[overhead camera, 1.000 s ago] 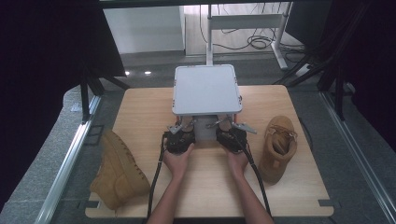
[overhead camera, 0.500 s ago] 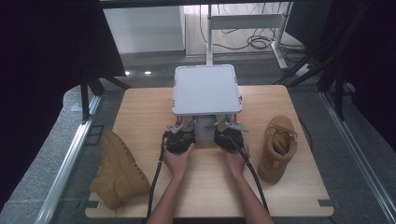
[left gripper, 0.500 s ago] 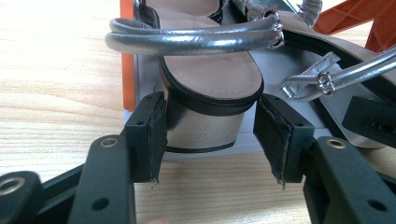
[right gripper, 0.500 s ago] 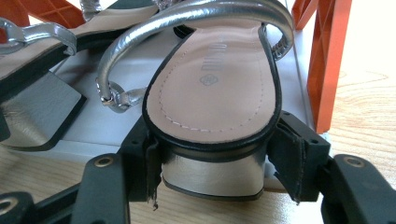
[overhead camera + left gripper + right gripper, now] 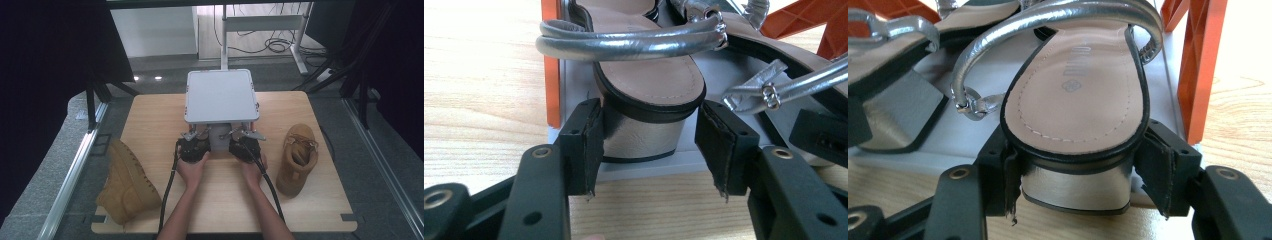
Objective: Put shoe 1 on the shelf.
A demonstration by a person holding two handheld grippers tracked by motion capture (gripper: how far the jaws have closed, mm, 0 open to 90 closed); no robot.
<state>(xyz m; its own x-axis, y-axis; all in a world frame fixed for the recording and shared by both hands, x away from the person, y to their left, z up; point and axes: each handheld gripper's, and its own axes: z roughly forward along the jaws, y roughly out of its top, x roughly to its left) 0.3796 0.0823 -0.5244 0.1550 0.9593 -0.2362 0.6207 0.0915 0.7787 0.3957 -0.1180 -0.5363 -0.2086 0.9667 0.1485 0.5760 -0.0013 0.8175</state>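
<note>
A pair of silver-strapped sandals with silver block heels stands on the lower grey plate (image 5: 574, 80) of a small rack with a grey top (image 5: 220, 95). My left gripper (image 5: 195, 135) straddles the heel of one sandal (image 5: 649, 85). In the left gripper view its jaws (image 5: 649, 145) stand open, one pad against the heel and a thin gap at the other. My right gripper (image 5: 242, 135) is shut on the heel of the other sandal (image 5: 1078, 85). In the right gripper view both pads (image 5: 1078, 180) sit tight against that heel under the sole's black rim.
The rack's orange legs (image 5: 1198, 65) stand close beside the right jaw. One tan boot (image 5: 127, 185) lies on its side at the table's left edge. Another tan boot (image 5: 298, 160) stands upright at the right. Bare wood lies in front of the person's hands.
</note>
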